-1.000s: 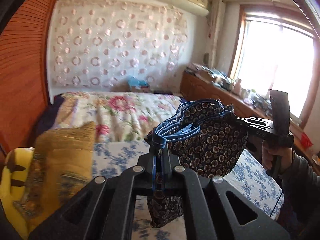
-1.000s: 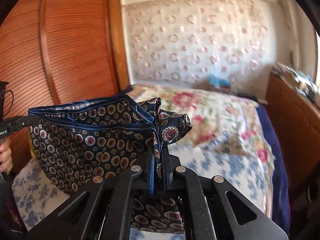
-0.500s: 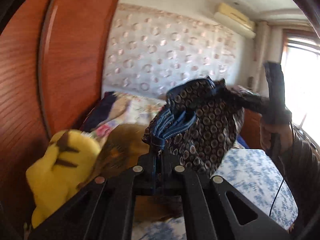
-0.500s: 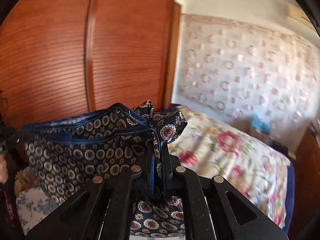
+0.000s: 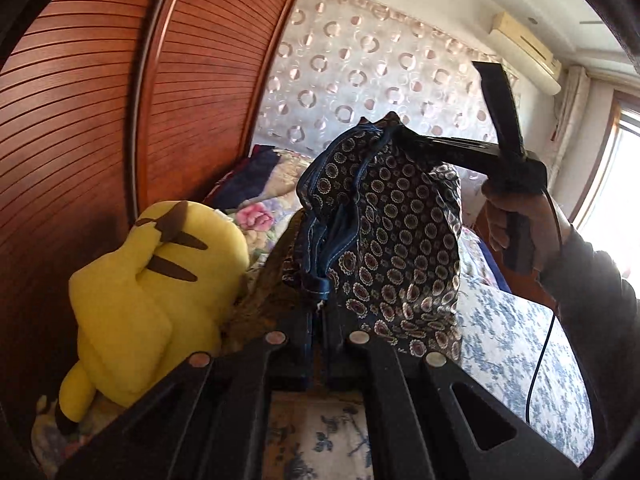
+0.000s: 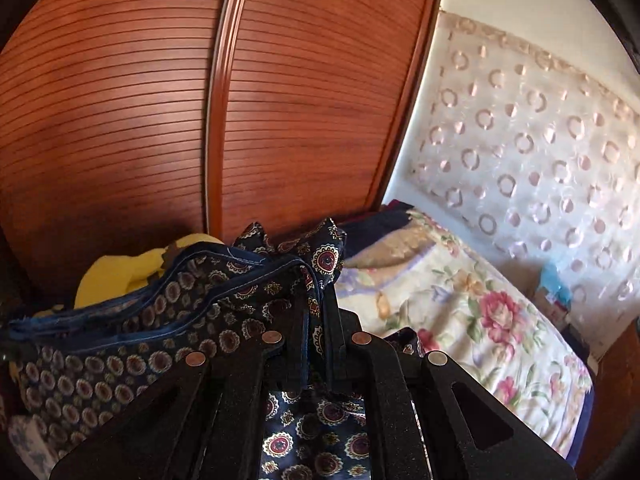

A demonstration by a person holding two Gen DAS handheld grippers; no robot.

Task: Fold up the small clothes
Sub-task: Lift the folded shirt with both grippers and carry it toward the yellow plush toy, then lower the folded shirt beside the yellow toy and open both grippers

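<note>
A small dark navy garment (image 5: 392, 232) with a round medallion print and blue-stitched edges hangs folded in the air between both grippers. My left gripper (image 5: 318, 312) is shut on one blue hem end of it. In the left wrist view the other gripper (image 5: 390, 130) pinches the far top corner, held by a hand (image 5: 516, 216) in a grey sleeve. Seen from the right wrist, my right gripper (image 6: 318, 312) is shut on the garment (image 6: 160, 320), whose cloth stretches away to the left and hangs below the fingers.
A yellow plush toy (image 5: 152, 276) lies at the left by the slatted wooden wardrobe doors (image 5: 80, 140). The bed carries a blue-flowered sheet (image 5: 512, 344) and a rose-print quilt (image 6: 460, 300). A window stands at the far right.
Both views have swung left toward the wardrobe, and the garment came with them, still gripped at both ends. The plush toy now looms larger; the window has slid to the edge.
</note>
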